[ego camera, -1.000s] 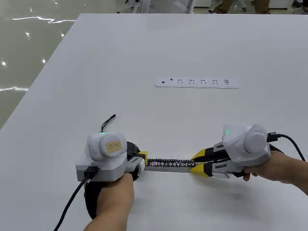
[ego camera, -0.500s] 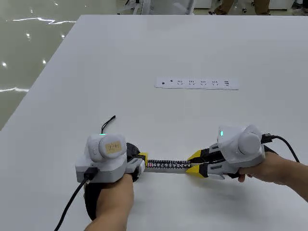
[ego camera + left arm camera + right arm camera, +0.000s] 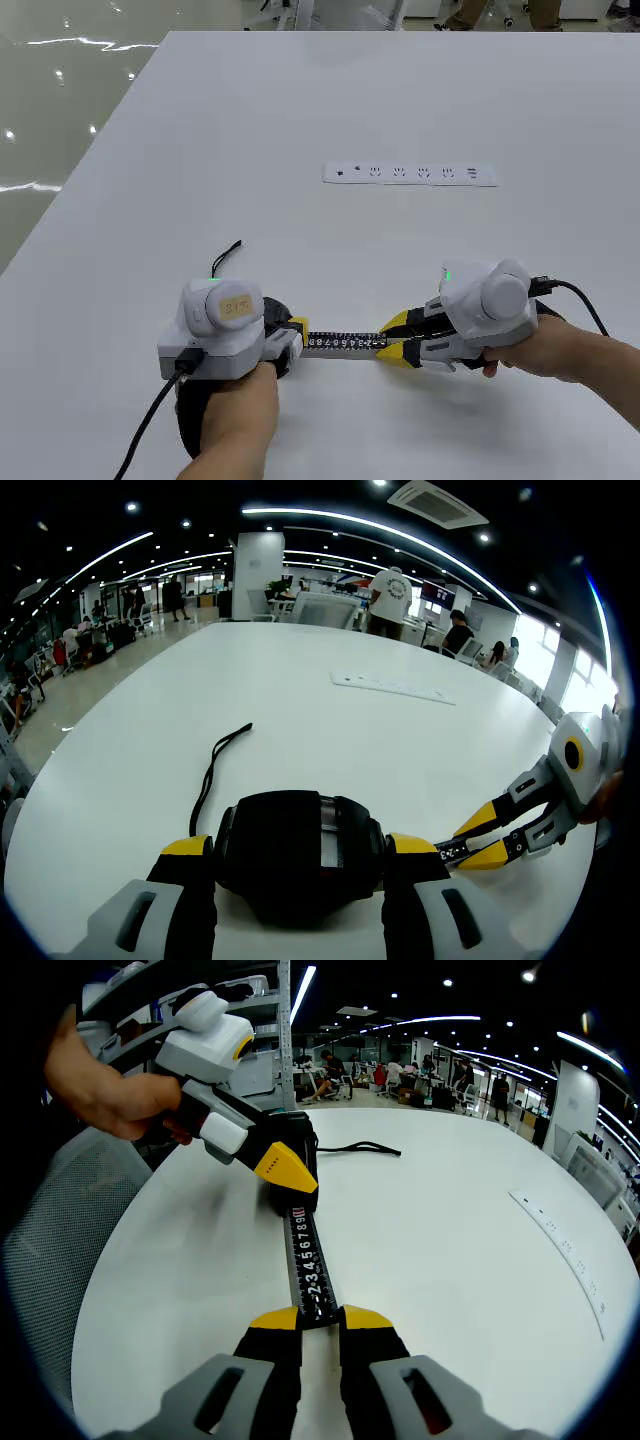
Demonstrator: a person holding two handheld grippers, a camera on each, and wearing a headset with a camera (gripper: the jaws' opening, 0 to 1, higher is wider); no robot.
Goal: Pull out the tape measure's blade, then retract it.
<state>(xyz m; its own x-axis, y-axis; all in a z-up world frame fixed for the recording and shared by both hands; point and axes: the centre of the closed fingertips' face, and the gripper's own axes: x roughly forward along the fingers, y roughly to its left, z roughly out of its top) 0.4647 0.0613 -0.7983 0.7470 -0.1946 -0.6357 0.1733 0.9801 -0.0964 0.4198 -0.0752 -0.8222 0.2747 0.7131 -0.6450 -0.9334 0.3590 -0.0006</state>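
The black tape measure case (image 3: 298,852) rests on the white table with my left gripper (image 3: 292,340) shut around it; the case also shows in the right gripper view (image 3: 292,1152). A short stretch of numbered blade (image 3: 309,1268) runs flat over the table from the case to my right gripper (image 3: 320,1322), which is shut on the blade's end. In the head view the blade (image 3: 345,342) spans the gap between the left gripper and the right gripper (image 3: 393,340). The right gripper (image 3: 470,850) enters the left gripper view at the lower right. A black wrist strap (image 3: 212,764) trails from the case.
A flat white power strip (image 3: 408,173) lies further back on the table (image 3: 320,100). Cables run from both grippers toward the near edge. The table's left edge drops to a glossy floor (image 3: 50,100). People and desks fill the background in both gripper views.
The right gripper has moved left toward the case, and the exposed blade has grown shorter. The left gripper and case have stayed put.
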